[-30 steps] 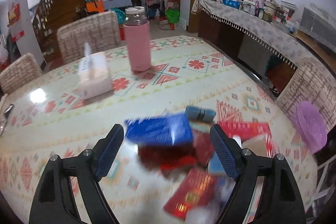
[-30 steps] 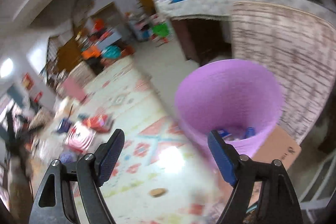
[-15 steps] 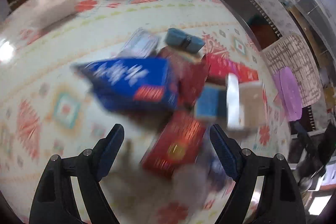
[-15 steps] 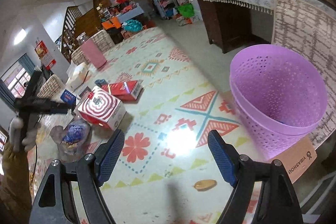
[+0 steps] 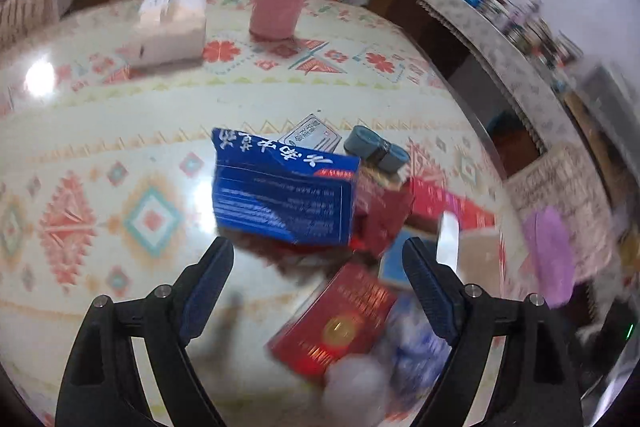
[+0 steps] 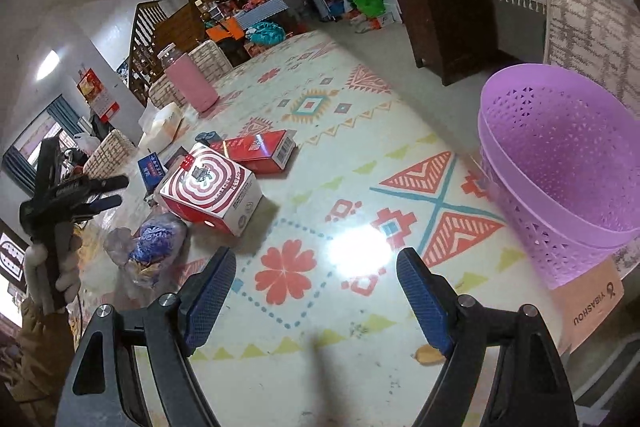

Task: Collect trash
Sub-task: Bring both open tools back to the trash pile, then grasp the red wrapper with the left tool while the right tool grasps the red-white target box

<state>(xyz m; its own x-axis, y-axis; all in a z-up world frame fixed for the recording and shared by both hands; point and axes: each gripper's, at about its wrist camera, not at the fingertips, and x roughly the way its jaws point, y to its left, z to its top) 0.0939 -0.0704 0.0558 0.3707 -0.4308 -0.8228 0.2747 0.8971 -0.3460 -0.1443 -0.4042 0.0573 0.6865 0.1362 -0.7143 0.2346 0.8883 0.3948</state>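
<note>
From my left wrist, the clutter nearest me smears: a pale lump and blue-white wrapper I cannot identify. The blue box covers part of the red packs. My right view crops the purple basket

Table with a glossy patterned cloth, cream ground with red, teal and yellow motifs. Right wrist view, right edge: purple basket standing at the table's rim. Centre left: red-and-white box, with a red carton just behind it. Lower left: crumpled bag. Upper left: pink bottle, upright, and tissue box. Bottom centre: small brown scrap on the cloth. Left wrist view, centre: blue box tilted against the pile, grey roll beside it, red booklet below; other items there are blurred.
</note>
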